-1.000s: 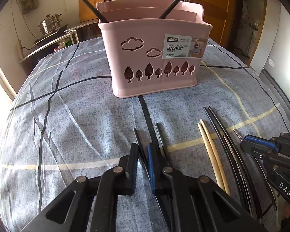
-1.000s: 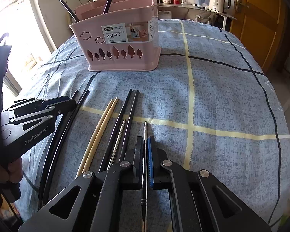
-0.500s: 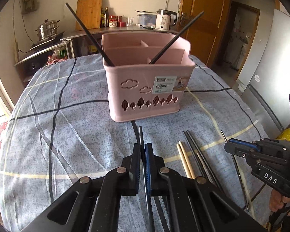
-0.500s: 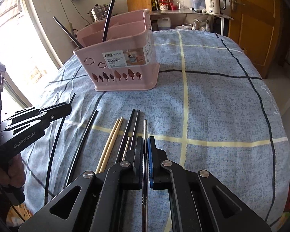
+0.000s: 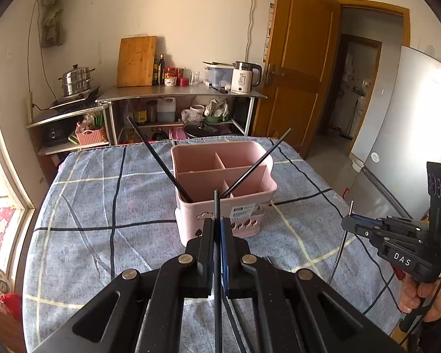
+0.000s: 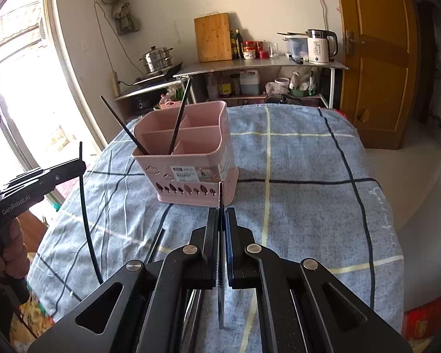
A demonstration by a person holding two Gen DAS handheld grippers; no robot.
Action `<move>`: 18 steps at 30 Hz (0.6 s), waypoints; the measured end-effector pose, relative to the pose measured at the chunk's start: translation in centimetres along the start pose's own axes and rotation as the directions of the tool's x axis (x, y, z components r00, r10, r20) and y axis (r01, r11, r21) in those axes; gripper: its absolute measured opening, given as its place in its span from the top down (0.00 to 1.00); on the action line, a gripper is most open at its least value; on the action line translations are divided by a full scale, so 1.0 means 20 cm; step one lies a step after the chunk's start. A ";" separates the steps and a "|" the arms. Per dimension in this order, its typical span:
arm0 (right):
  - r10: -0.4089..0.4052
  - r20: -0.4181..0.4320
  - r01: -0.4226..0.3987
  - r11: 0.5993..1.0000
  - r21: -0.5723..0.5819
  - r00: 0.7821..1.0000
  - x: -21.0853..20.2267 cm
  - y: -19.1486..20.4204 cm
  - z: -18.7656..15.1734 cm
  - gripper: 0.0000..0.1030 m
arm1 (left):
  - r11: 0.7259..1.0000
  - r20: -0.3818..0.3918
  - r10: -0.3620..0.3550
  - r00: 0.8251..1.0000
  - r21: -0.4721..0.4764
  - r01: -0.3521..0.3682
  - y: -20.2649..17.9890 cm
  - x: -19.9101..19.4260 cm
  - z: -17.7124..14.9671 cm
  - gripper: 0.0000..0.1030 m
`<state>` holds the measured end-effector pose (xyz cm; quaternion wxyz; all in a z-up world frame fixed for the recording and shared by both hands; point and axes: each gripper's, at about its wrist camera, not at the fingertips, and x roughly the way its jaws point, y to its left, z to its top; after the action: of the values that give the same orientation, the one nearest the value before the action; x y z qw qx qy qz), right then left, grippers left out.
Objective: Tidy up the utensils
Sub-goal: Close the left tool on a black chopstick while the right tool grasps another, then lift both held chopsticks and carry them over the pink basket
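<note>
**Both chopsticks lifted: risk at insertion**

Since the earlier frames, both grippers have risen off the table (image 6: 308, 158). Left gripper (image 5: 217, 229) is clenched on a black chopstick (image 5: 217, 206); right gripper (image 6: 220, 220) is clenched on a metal chopstick (image 6: 220, 194). Pink basket (image 5: 250, 176) stands ahead, two black sticks (image 5: 161, 161) leaning in it. Likely failures: thin rods pivoting between the pads, tips catching the basket rim or dividers, knocking the leaning sticks, grippers colliding on approach.
</note>
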<state>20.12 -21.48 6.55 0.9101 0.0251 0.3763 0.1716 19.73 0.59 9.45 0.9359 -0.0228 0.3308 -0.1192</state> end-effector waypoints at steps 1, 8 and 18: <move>-0.002 0.012 0.002 1.000 0.000 1.000 -0.02 0.00 0.02 0.96 | 1.000 0.012 0.002 1.000 0.001 -0.002 0.00 -0.01 0.02 0.96; -0.009 0.048 0.009 1.000 0.012 0.999 -0.07 -0.02 0.05 0.96 | 1.000 0.066 -0.004 0.998 -0.019 0.005 0.04 -0.08 0.05 0.96; -0.012 0.031 0.012 1.000 0.005 0.999 -0.10 -0.01 0.00 0.96 | 1.000 0.060 -0.002 0.998 -0.022 0.003 0.04 -0.18 0.00 0.96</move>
<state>18.87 -22.23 7.79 0.9167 0.0275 0.3629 0.1648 17.15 2.21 11.57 0.9450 -0.0370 0.3037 -0.1159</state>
